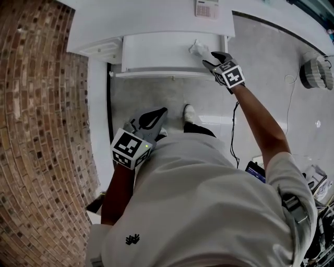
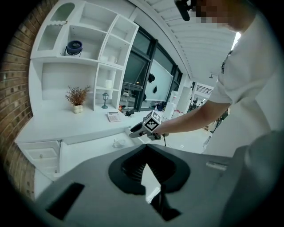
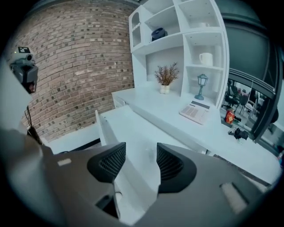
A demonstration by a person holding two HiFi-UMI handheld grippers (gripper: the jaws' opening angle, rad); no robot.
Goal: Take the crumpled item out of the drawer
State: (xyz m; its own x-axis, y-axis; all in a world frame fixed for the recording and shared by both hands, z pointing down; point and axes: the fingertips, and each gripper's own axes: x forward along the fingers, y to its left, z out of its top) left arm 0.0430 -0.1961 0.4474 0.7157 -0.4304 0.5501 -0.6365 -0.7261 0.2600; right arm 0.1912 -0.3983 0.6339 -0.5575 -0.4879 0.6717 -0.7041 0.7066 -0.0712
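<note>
The white drawer (image 1: 156,52) stands pulled out under the countertop. A white crumpled item (image 1: 198,49) lies in its right back corner; it is also a small lump (image 2: 119,142) in the left gripper view. My right gripper (image 1: 209,58) hovers just to the right of the lump, not touching it. In the right gripper view its jaws (image 3: 141,153) stand open over the drawer's floor (image 3: 133,128) with nothing between them, and the lump does not show clearly there. My left gripper (image 1: 158,113) is held back near my body, its jaws (image 2: 147,148) shut and empty.
A calculator (image 1: 206,8) lies on the countertop (image 3: 177,117) above the drawer. A brick wall (image 1: 36,130) runs along the left. Shelves hold a dried plant (image 3: 166,76), a small lantern (image 3: 202,84) and a mug (image 3: 206,58). A cable (image 1: 233,141) trails on the floor.
</note>
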